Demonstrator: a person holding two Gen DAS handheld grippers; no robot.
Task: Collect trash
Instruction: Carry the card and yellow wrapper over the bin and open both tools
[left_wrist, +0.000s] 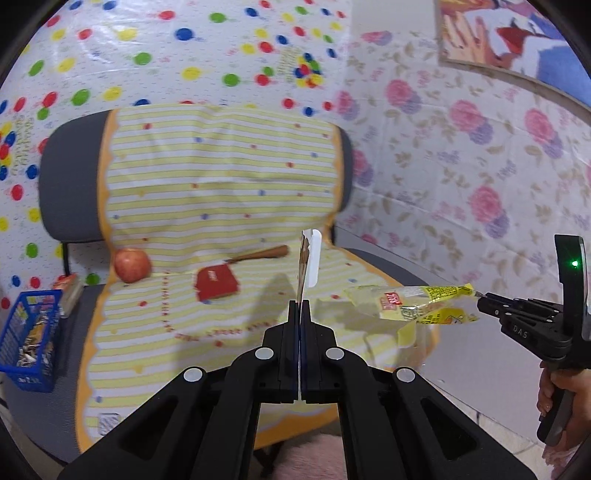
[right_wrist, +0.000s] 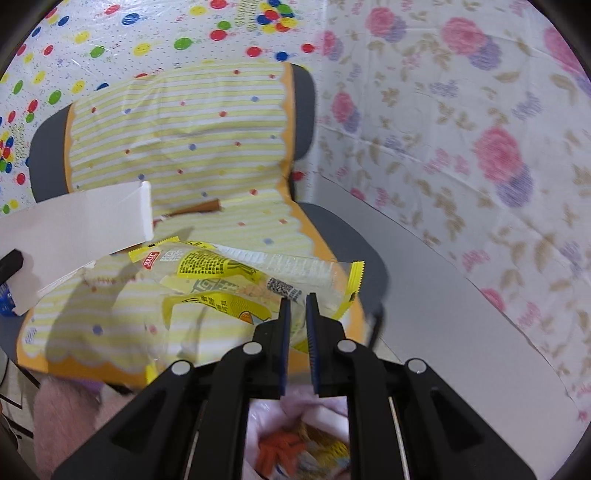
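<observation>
Overhead, above the yellow striped chair cover (left_wrist: 221, 177), the left gripper (left_wrist: 300, 306) is clamping a flat white card (left_wrist: 308, 258); the right gripper (right_wrist: 298, 301), marked "DAS", is pinching a crinkled yellow-and-clear snack wrapper (right_wrist: 236, 273).

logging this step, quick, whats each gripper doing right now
Left gripper: shut on a flat white card, held edge-on.
Right gripper: shut on the yellow snack wrapper, gripped at its end.

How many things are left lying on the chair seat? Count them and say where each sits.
3. An apple at the seat's back left, a red packet mid-seat, and a brown stick behind it against the backrest. The held items may hide more.
</observation>
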